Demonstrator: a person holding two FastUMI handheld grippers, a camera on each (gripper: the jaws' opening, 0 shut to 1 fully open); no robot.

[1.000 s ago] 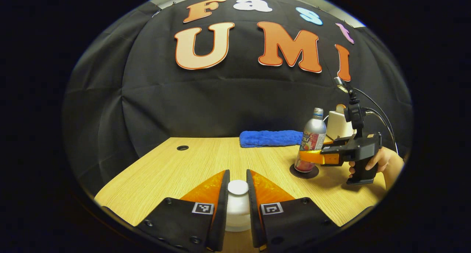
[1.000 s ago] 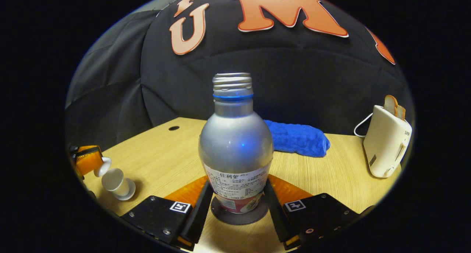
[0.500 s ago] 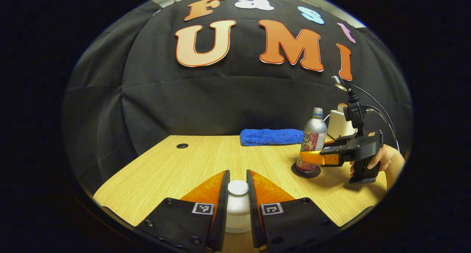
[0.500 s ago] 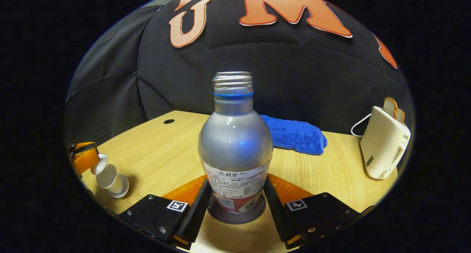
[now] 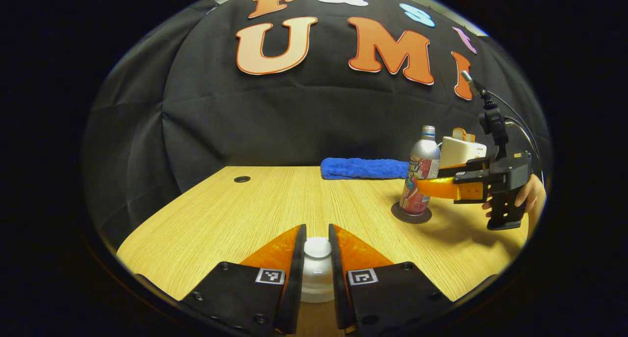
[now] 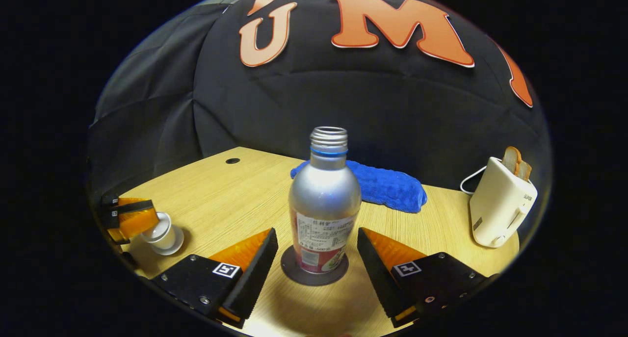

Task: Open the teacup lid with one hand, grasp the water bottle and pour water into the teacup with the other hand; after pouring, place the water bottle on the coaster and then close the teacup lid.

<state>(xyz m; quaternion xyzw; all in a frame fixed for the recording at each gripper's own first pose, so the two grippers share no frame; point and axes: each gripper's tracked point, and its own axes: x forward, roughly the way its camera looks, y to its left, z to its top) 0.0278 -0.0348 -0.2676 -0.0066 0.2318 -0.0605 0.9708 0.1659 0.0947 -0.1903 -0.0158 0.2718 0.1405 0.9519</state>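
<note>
Fig. — late stage of task. Water bottle (image 6: 324, 202) is standing upright on the round dark coaster (image 6: 314, 274), w/ its neck uncapped; the right tool (image 6: 314, 258) is sitting wide open, one finger on each side of the bottle and neither touching it, so the bottle looks set down and released. In the left gripper view the left tool (image 5: 316, 251) is gripping the white teacup lid (image 5: 317, 247) by its knob, fingers narrow and pressing both sides. In the right gripper view that lid is sitting at the mouth of the teacup (image 6: 164, 236), which stands on its saucer at the near-left of the tabletop (image 6: 221, 194) — whether fully seated cannot be told. Judged: lid opening, pouring & bottle placement are done; what is left is seating and releasing the lid.
</note>
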